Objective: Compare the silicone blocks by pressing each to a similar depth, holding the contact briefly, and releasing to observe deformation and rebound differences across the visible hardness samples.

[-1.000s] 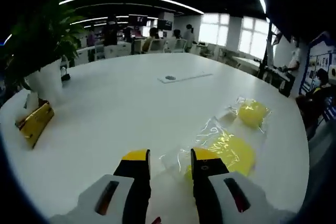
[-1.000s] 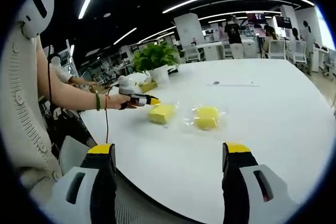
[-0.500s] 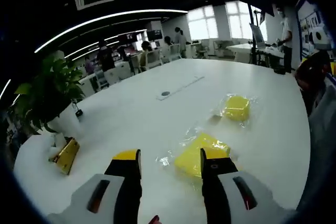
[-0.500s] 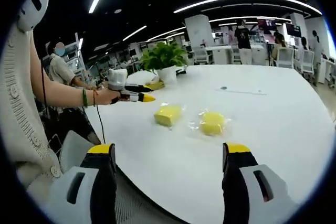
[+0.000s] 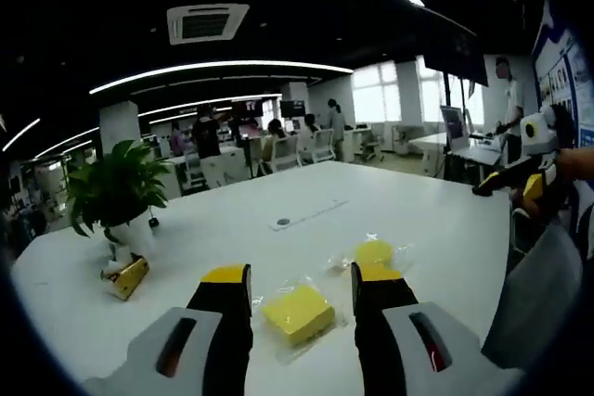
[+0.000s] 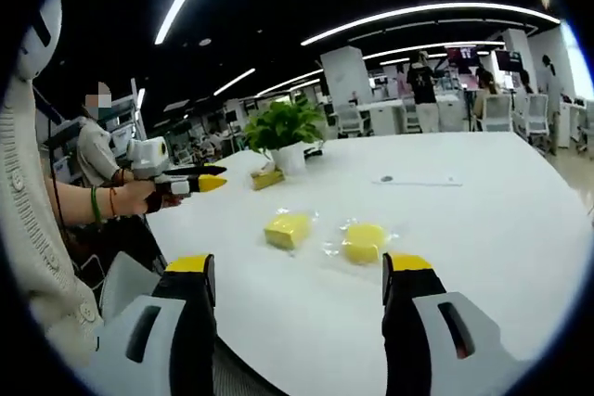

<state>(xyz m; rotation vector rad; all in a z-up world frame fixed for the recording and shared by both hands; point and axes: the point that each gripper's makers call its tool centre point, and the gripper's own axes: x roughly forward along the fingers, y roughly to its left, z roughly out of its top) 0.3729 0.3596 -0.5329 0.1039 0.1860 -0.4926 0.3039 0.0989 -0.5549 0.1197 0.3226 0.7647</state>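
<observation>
**So, both tongs up in the air, blocks just waiting**

Basically the big white table (image 6: 520, 229) carries everything, and it makes sense as a firm flat base for press tests. Toward its far edge sits a potted plant (image 6: 283, 127) with a small gold box (image 5: 127, 277) at its foot, well out of the working zone.

Nearer the person's edge are the two yellow silicone samples, each in clear wrap, lying side by side but apart, probably so each can be poked on its own. The square block (image 6: 287, 228) is on the left gripper's side, the rounder block (image 6: 365, 240) beside it.

Left gripper (image 5: 295, 277) hangs above the table with the square block framed between its jaws, which stand parted and hold nothing. Right gripper (image 6: 299, 266) is back off the table edge, jaws spread wide, also empty. My guess: no pressing is underway right now.
</observation>
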